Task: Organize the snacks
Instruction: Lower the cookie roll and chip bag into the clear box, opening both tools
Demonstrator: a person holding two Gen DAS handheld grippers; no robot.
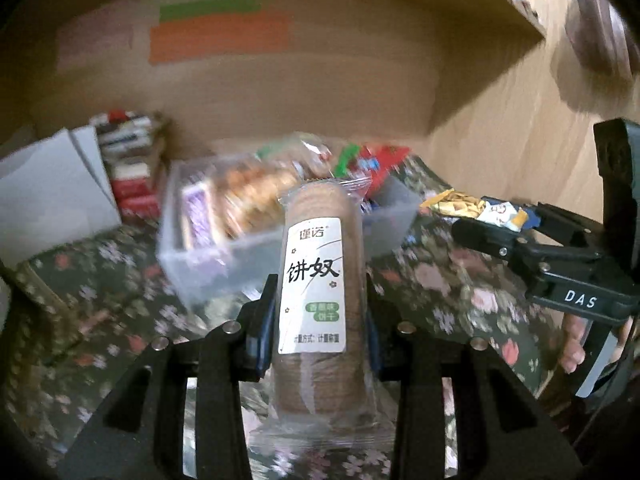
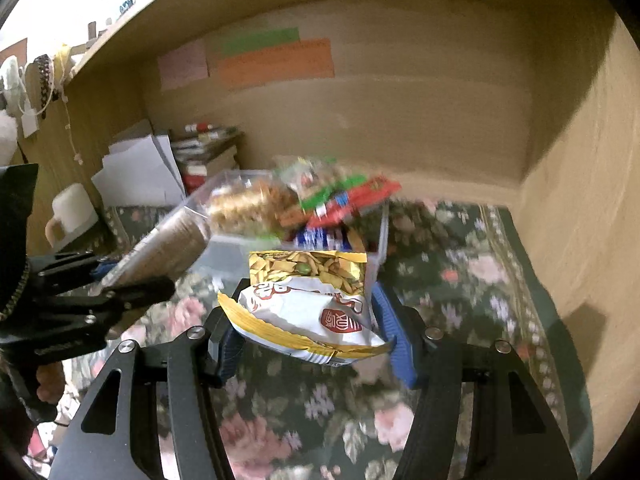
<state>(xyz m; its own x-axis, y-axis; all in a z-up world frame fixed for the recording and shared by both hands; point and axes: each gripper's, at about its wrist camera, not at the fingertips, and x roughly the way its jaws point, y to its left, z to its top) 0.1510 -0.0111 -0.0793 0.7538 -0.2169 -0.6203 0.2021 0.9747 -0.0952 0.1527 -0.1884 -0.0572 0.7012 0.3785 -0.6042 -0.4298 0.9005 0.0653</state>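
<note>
My left gripper (image 1: pixel 318 312) is shut on a clear-wrapped roll of brown biscuits (image 1: pixel 316 280) with a white label, held in front of a clear plastic bin (image 1: pixel 224 264) full of snacks. The roll also shows in the right wrist view (image 2: pixel 164 248), with the left gripper (image 2: pixel 120 284) at the left. My right gripper (image 2: pixel 310 328) is shut on a yellow and white snack bag (image 2: pixel 312 304), held just before the clear bin (image 2: pixel 236 248). In the left wrist view the right gripper (image 1: pixel 492 220) holds that bag (image 1: pixel 472 206) to the right of the bin.
The bin stands on a dark floral cloth (image 2: pixel 460 272) inside a wooden alcove. White paper sheets (image 2: pixel 136 172) and stacked books (image 2: pixel 208 148) lie at the back left, a white mug (image 2: pixel 72 208) beside them. Coloured paper strips (image 2: pixel 276 60) are on the back wall.
</note>
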